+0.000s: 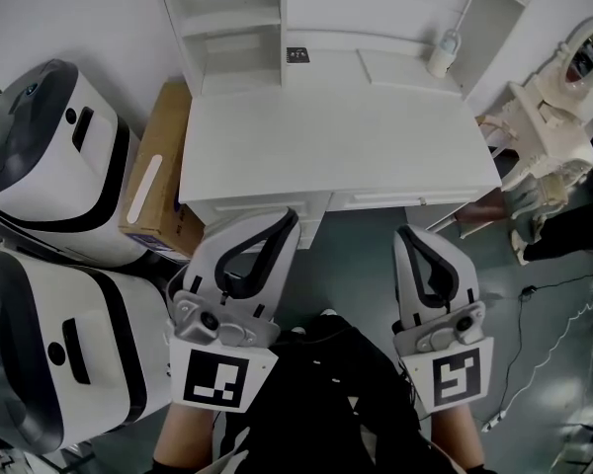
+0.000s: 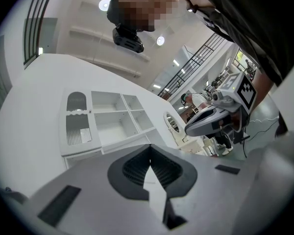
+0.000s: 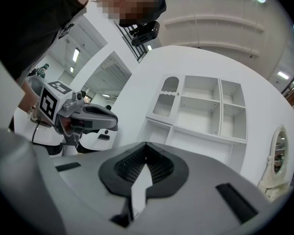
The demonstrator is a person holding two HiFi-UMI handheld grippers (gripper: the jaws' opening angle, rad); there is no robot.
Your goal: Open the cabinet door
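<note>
A white desk [image 1: 326, 131] with a hutch of open shelves [image 1: 227, 18] stands in front of me. At the hutch's left end is a small closed door with an arched, slatted panel [image 2: 77, 119] [image 3: 165, 99]. My left gripper [image 1: 277, 227] [image 2: 150, 148] hovers at the desk's front edge, shut with nothing between its jaws. Beside it, my right gripper [image 1: 415, 237] [image 3: 146, 145] is also shut and empty, level with the desk front. Each gripper view shows the other gripper off to the side. Neither gripper touches the desk or the door.
Two large white-and-black machines [image 1: 49, 156] [image 1: 59, 344] stand at the left, with a cardboard box [image 1: 158, 166] against the desk's side. A small white lamp [image 1: 442, 52] sits at the desk's back right. White ornate furniture with a mirror [image 1: 563, 77] and floor cables [image 1: 534, 314] are at the right.
</note>
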